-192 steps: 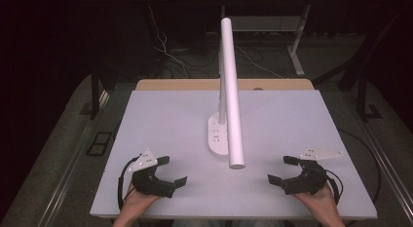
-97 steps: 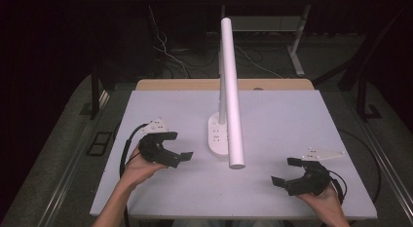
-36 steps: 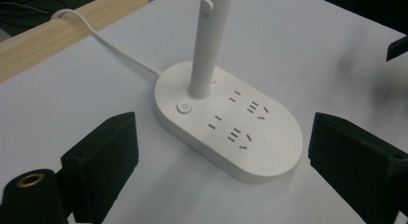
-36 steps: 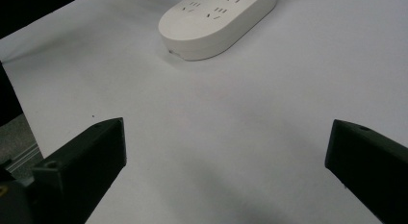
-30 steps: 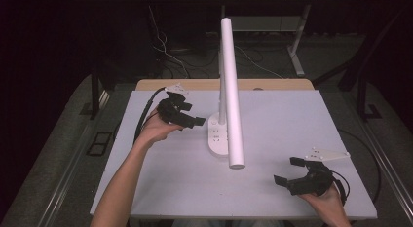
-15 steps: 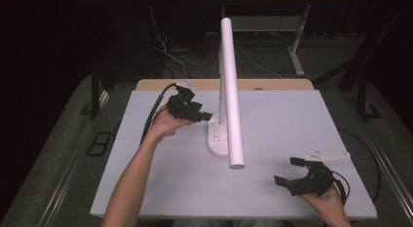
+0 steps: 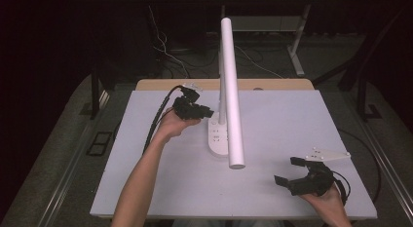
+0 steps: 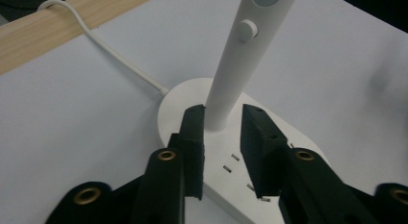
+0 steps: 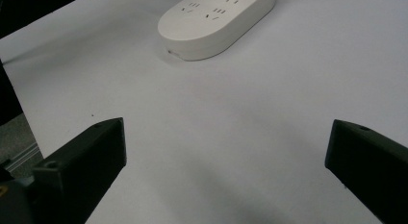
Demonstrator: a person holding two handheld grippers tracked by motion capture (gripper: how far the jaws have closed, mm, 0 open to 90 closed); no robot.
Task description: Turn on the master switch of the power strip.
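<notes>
Desk lamp [image 7: 229,90] stands near the middle of the white table [image 7: 302,129], its oval base [image 7: 217,137] carrying rows of socket slots and its long white bar head slanting out over the tabletop toward the person. Nearest the person, the right gripper [image 7: 297,172] rests low over the bare table at the near right corner, jaws spread wide and holding nothing; in the right gripper view the base [image 9: 216,22] lies well apart from it, ahead on the table. Farther in, the left gripper [image 7: 204,110] has its jaws on either side of the foot of the lamp's stem [image 8: 231,75], just above the base — parted, with the left jaw right at the stem and the right one showing a small gap, so nothing is clamped. A round button [image 8: 247,30] sits higher on the stem, and a white cord [image 8: 110,53] runs from the back of the base to the wooden far edge [image 7: 272,84] of the table. My reading is that a grasp of the stem is being prepared. The stem is round and smooth — it could slip or twist in the jaws if they close off-centre, and with the head reaching far forward the lamp may tip once lifted; the cord could also drag on any move.
</notes>
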